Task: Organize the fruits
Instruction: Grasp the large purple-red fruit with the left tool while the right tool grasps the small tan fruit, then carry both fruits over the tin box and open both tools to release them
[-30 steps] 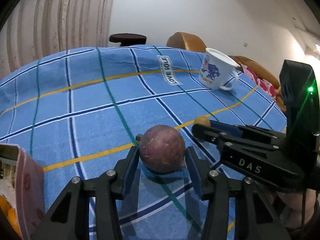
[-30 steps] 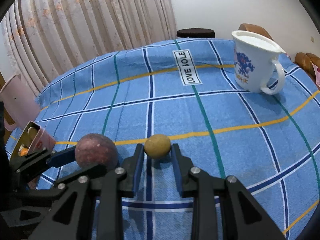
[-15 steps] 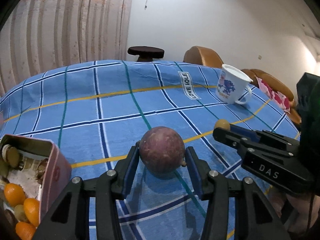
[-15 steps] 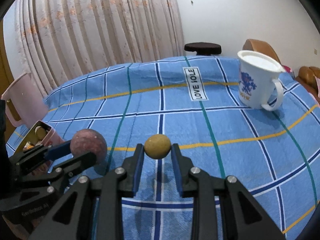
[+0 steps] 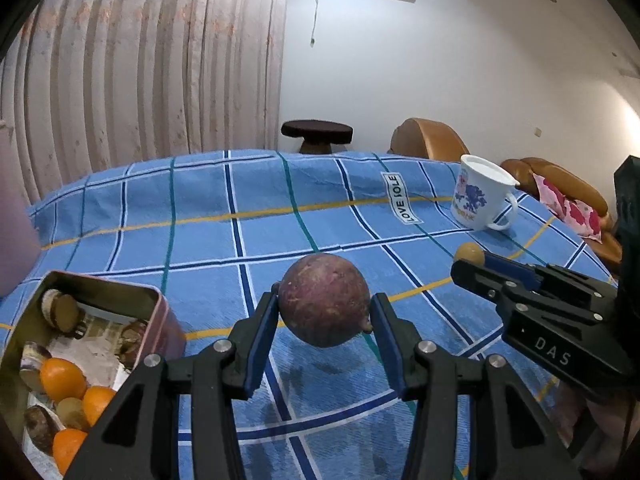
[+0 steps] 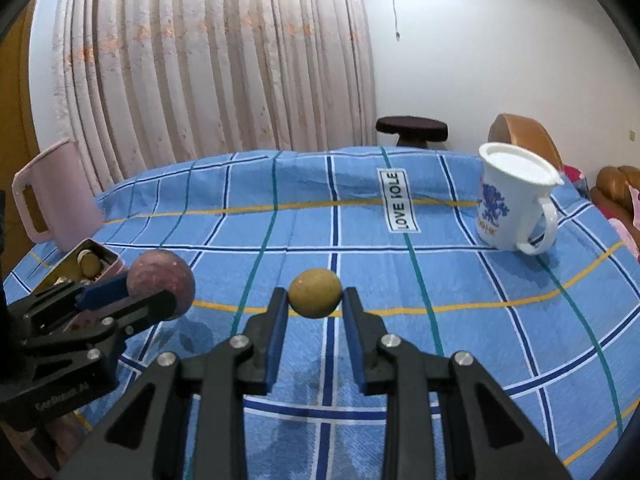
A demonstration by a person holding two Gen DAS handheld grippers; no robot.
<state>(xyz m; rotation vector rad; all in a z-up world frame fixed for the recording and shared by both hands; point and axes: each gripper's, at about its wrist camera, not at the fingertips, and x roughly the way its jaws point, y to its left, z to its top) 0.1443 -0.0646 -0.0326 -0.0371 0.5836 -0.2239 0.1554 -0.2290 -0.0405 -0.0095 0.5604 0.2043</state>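
Observation:
A round purple-brown fruit [image 5: 324, 300] hangs above the blue checked cloth, with my left gripper [image 5: 325, 316] shut on it. My right gripper [image 6: 315, 300] is shut on a small olive-yellow fruit [image 6: 315, 293], also lifted off the cloth. In the left wrist view the right gripper [image 5: 468, 258] reaches in from the right with the yellow fruit [image 5: 469, 253] at its tip. In the right wrist view the left gripper [image 6: 160, 288] and the purple fruit [image 6: 161, 285] show at the left. A pink metal tin [image 5: 156, 308] at the lower left holds oranges [image 5: 62, 378] and several other fruits.
A white mug with a blue print [image 5: 478, 196] stands at the far right of the cloth [image 5: 200, 240]. A pink jug [image 6: 52, 196] stands at the far left behind the tin [image 6: 108, 258]. A dark stool [image 5: 316, 132], brown chairs and a curtain lie beyond the table.
Both grippers have risen off the cloth with their fruits and tilted up. The tin of fruit has come into the left wrist view at the lower left.

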